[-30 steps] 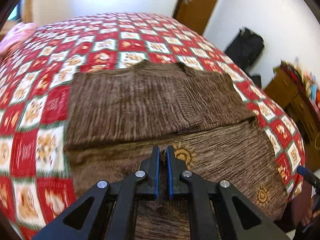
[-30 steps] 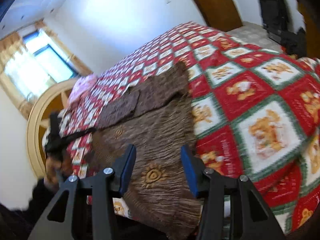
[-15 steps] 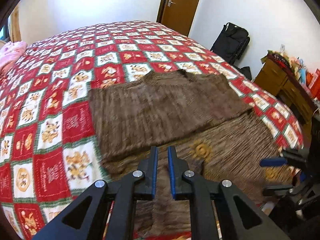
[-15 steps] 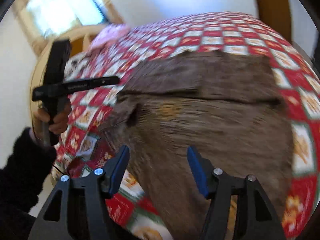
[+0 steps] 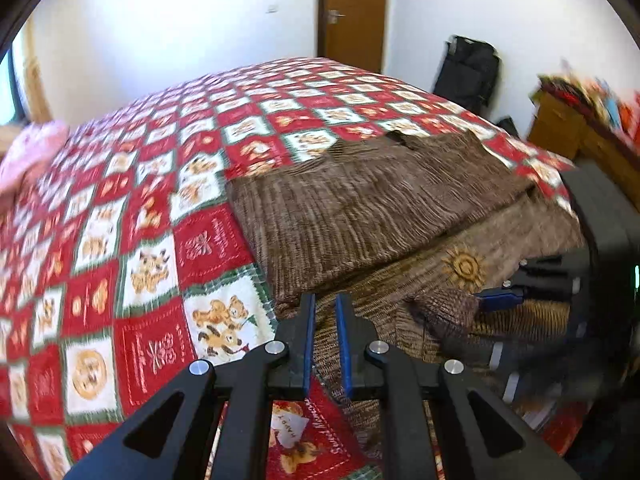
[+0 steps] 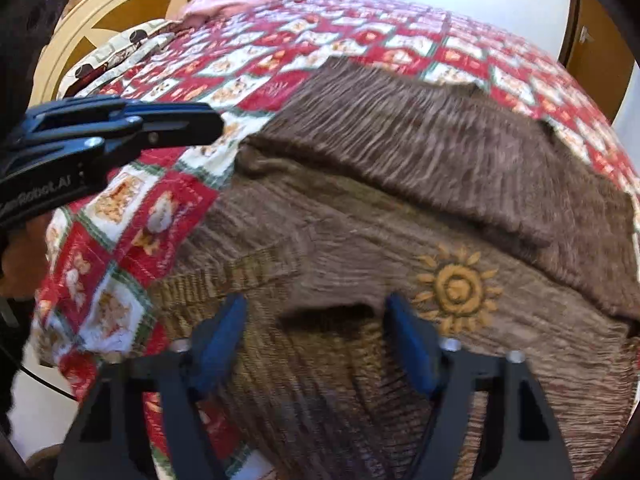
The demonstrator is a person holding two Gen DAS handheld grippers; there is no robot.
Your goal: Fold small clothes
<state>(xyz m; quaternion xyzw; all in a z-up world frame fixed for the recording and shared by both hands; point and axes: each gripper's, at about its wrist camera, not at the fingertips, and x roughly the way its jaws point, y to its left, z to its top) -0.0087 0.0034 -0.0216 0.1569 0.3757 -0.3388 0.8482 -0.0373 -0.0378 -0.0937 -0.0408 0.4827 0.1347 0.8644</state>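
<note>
A brown knit sweater (image 5: 360, 216) with gold sun motifs lies on the red patchwork bedspread (image 5: 120, 240) near the front edge, its upper part folded over. My left gripper (image 5: 325, 312) is nearly closed with a narrow gap, empty, just left of the sweater's lower edge. My right gripper (image 6: 316, 320) is open, its jaws wide apart over the ribbed hem (image 6: 320, 380). The sweater fills the right wrist view (image 6: 440, 184). The left gripper also shows there (image 6: 120, 128) at the left. The right gripper's blue fingertip (image 5: 500, 299) shows in the left wrist view beside a bunched cuff (image 5: 448, 312).
A pink pillow (image 5: 28, 152) lies at the bed's far left, by a rounded wooden headboard (image 6: 120, 8). A door (image 5: 352, 12), a black bag (image 5: 468, 72) and a cluttered wooden dresser (image 5: 580, 128) stand beyond the bed on the right.
My left gripper let go of the sweater and drew back to the left. My right gripper swung round over the sweater's hem, still open.
</note>
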